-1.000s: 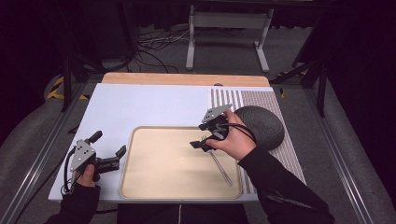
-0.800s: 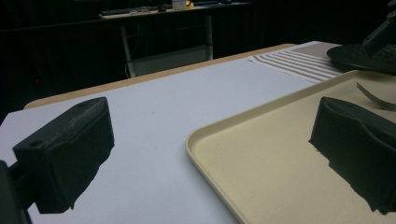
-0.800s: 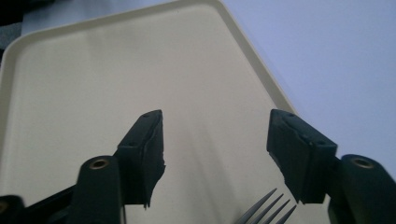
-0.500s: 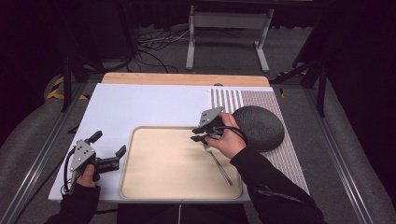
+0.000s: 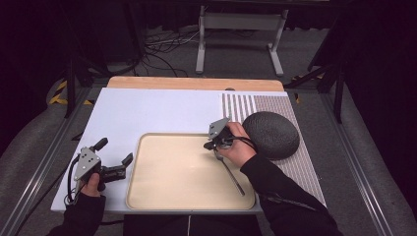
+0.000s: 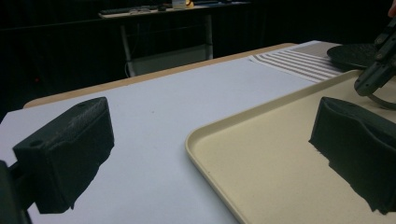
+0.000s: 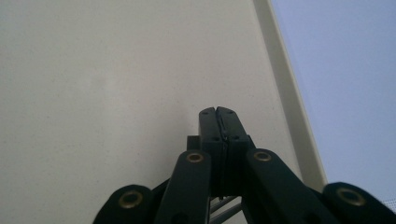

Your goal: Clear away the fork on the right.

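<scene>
Cream plastic tray [image 5: 162, 191] is lying on the white table sheet [image 5: 147, 108], and the right gripper [image 5: 212, 145] is hovering over its far right part with its jaws pressed tight together. In the right gripper view a thin metal piece seems to be pinched in the seam and tines show just below the jaws, so the fork [image 5: 231, 173] is probably gripped at its head, its handle trailing back over the tray towards the person's sleeve. The step in hand looks like setting the fork down on the tray, or carrying it off; which of the two cannot be told. The next move is calling for a level lowering before the jaws part, so the handle does not swing. The left gripper [image 5: 114, 166] is resting just left of the tray, jaws spread wide and holding nothing. A dark grey dome-shaped object [image 5: 273, 133] is sitting just beside the right hand on the striped mat [image 5: 246, 103]. No brand, label or writing is readable.
</scene>
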Tool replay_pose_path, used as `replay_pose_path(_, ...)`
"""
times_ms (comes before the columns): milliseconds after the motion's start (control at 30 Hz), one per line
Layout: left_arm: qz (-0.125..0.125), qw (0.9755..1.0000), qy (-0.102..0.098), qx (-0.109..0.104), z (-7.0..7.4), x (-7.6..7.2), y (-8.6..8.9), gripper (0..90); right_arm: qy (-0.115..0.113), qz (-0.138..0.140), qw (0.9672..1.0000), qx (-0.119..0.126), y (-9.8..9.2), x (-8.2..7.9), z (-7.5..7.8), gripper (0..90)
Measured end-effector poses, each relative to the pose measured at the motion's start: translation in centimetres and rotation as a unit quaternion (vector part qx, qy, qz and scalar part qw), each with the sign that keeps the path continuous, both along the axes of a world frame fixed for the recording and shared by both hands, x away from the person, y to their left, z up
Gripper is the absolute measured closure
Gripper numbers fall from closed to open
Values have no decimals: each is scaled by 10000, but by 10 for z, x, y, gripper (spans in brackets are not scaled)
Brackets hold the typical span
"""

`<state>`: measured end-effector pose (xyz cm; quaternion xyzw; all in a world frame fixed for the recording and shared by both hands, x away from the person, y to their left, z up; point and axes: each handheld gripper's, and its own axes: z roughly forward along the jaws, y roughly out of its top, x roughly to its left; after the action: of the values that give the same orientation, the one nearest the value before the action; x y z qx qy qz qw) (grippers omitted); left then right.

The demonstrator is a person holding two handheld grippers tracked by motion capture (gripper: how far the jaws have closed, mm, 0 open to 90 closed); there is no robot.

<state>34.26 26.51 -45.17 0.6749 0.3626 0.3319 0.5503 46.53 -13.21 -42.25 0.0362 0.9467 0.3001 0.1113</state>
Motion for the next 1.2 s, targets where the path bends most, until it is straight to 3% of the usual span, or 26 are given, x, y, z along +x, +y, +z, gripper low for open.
replay_pose_path(467, -2, 10000, 7, 5, 0, 0, 0, 2, -98, -76, 9995, -304, -2, 2, -6, 900)
replay_pose_path(1200, 0, 10000, 5, 10, 0, 0, 0, 2, -166, -528, 9968, -579, -32, 13, -4, 900)
